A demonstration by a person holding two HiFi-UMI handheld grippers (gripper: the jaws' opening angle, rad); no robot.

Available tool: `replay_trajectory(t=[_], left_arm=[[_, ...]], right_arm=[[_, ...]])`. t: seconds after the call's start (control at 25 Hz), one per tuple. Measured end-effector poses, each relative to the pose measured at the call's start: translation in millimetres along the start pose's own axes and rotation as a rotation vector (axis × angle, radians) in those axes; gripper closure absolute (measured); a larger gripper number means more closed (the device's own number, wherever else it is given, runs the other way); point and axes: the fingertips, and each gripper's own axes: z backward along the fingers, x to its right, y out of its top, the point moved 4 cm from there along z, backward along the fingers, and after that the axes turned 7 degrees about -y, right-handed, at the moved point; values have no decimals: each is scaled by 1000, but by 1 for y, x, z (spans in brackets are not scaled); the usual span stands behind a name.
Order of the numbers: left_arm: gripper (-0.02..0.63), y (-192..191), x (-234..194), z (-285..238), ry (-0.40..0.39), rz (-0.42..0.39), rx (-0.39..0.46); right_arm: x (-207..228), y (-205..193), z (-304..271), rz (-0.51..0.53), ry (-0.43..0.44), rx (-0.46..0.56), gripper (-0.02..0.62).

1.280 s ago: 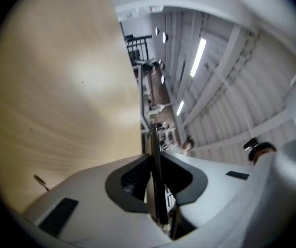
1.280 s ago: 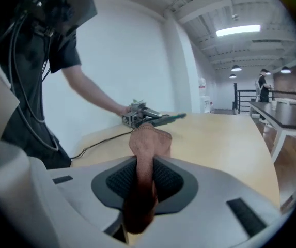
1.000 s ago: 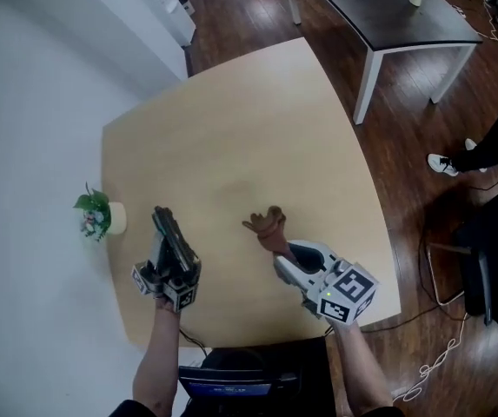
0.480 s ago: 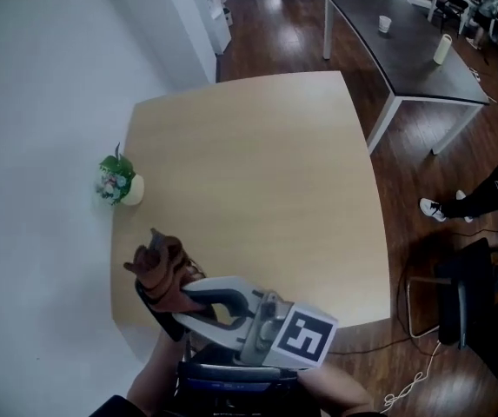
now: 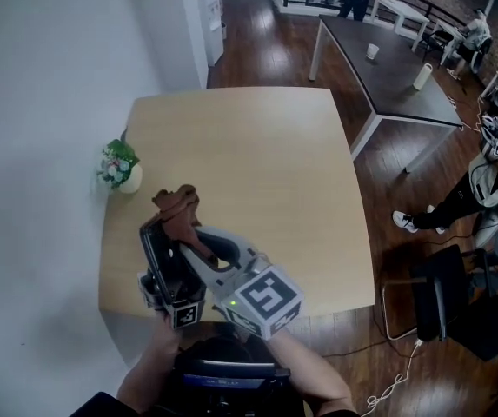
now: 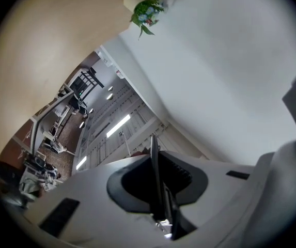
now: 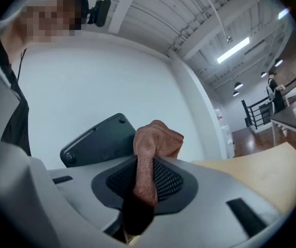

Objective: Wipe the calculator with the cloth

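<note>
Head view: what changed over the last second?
Right gripper carried the brown cloth up and across to the top end of the calculator; left gripper raised it toward the camera. Both grips unchanged; potted plant still on the table.

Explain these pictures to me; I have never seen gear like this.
There is no robot here: a person holds a two-jaw tool in each hand. The head view comes from a camera on the person's head, looking down. The left and right gripper views come from cameras riding on each tool, looking along its jaws. The left tool is shut on a dark calculator, which shows edge-on in the left gripper view. The right tool is shut on a brown cloth, held by the calculator's top end; whether they touch I cannot tell. Both are held in the air over a wooden table, where a small potted plant stands. The cubes with square markers are parts of the tools.
</note>
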Motion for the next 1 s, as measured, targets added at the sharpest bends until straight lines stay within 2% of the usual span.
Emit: replay_trajectory(t=[0.08,0.24,0.32,0.4,0.52,0.72,1.0], left_arm=[[554,4,0,3,-15,33,36],[554,6,-11,5,-9,53,48],[555,2,-23,5,3,66,48],[549,-3,-35,0,17,64,69],[543,-5,-56,-6,50,43,105],[549,5,-89,-11,96,-50,164],[554,1,-128,-25,126,-133,201]], right_arm=[[-6,4,6,-25,19,43,512],[-30,38,30,-111,279,229,512],[-33,45,32,-105,343,245,512],[-23,43,27,-91,331,230,512],[13,38,21,-101,256,195,511],[88,11,15,-189,118,93,512],[131,10,37,-260,138,93,512]])
